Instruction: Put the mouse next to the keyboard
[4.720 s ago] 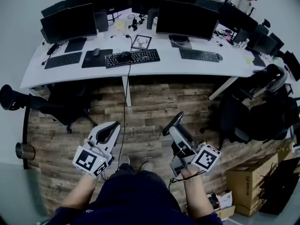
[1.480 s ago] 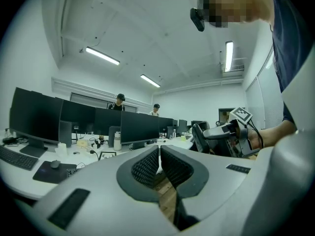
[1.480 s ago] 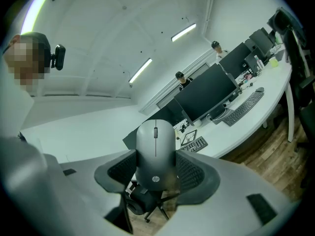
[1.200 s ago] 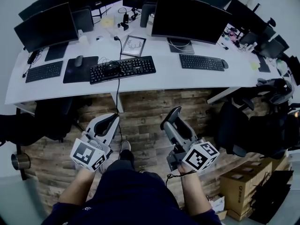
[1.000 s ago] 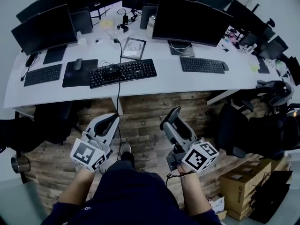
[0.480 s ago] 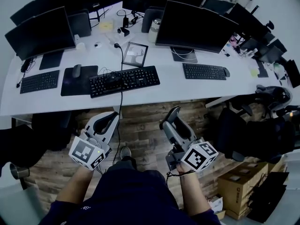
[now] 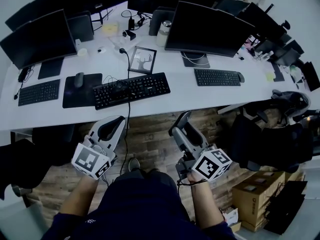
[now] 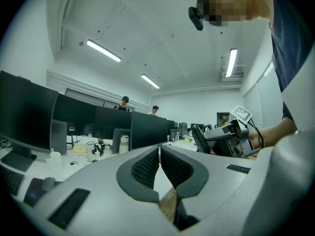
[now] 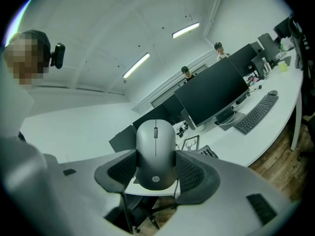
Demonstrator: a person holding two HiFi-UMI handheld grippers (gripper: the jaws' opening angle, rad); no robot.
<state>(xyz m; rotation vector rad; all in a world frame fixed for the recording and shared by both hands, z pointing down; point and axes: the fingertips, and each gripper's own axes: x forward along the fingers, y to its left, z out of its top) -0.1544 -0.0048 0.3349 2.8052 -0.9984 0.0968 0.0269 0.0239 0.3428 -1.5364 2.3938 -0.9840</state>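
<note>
A grey mouse (image 9: pixel 155 151) sits upright between the pads of my right gripper (image 9: pixel 155 157), which is shut on it. In the head view the right gripper (image 7: pixel 181 125) hangs over the wooden floor, short of the white desk (image 7: pixel 180 95). My left gripper (image 7: pixel 111 127) is beside it, also short of the desk; its pads (image 8: pixel 147 165) meet with nothing between them. A black keyboard (image 7: pixel 131 90) lies on the desk straight ahead. A second keyboard (image 7: pixel 216 77) lies to the right in front of a monitor.
A third keyboard (image 7: pixel 37 92) and a mouse pad (image 7: pixel 80 90) with a mouse on it lie at the left. Monitors (image 7: pixel 205 29), a picture frame (image 7: pixel 146 60) and a cable (image 7: pixel 129 121) hanging off the desk edge. Office chairs (image 7: pixel 270 134) at right, cardboard boxes (image 7: pixel 262 199) lower right.
The desk has come closer and lower in the head view. Both grippers keep the same pose, and the mouse stays in the right one.
</note>
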